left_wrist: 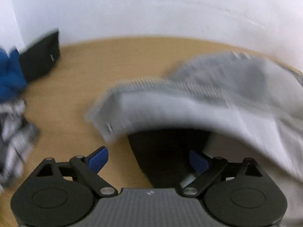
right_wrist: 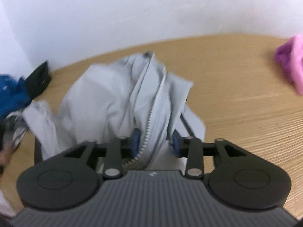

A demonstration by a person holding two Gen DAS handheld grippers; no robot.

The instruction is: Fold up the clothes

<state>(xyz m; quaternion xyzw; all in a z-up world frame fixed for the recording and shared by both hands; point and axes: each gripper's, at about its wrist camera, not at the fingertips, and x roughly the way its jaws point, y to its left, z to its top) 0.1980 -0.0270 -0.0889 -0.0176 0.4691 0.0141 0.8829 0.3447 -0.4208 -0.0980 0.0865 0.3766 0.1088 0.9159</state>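
The light grey jacket (right_wrist: 113,94) lay bunched on the wooden table (right_wrist: 236,98), w/ its zipper (right_wrist: 151,121) running down the middle toward the right gripper (right_wrist: 155,141). That gripper's blue pads (right_wrist: 135,141) were drawn in on a gathered fold of fabric w/ zipper teeth between them, so it was pinching the jacket at the near edge. In the left wrist view the jacket (left_wrist: 189,102) showed as a blurred pale sheet w/ a ribbed hem, lifted above the tabletop (left_wrist: 75,94) and draping off to the right; a dark panel (left_wrist: 164,151) sat under it, btwn the fingers. The left gripper (left_wrist: 149,160) had its jaws spread wide, blue pads (left_wrist: 98,158) well apart, nothing held btwn them. Around: a black box-like item (left_wrist: 41,56) stood at the far left by the white wall (left_wrist: 151,9), a blue garment (left_wrist: 9,71) just beside it, and a black-and-white patterned cloth (left_wrist: 15,132) nearer at left. In the right wrist view a pink garment (right_wrist: 291,62) lay far right, well apart from the jacket. Both views were motion-blurred, so finer detail couldn't be read.
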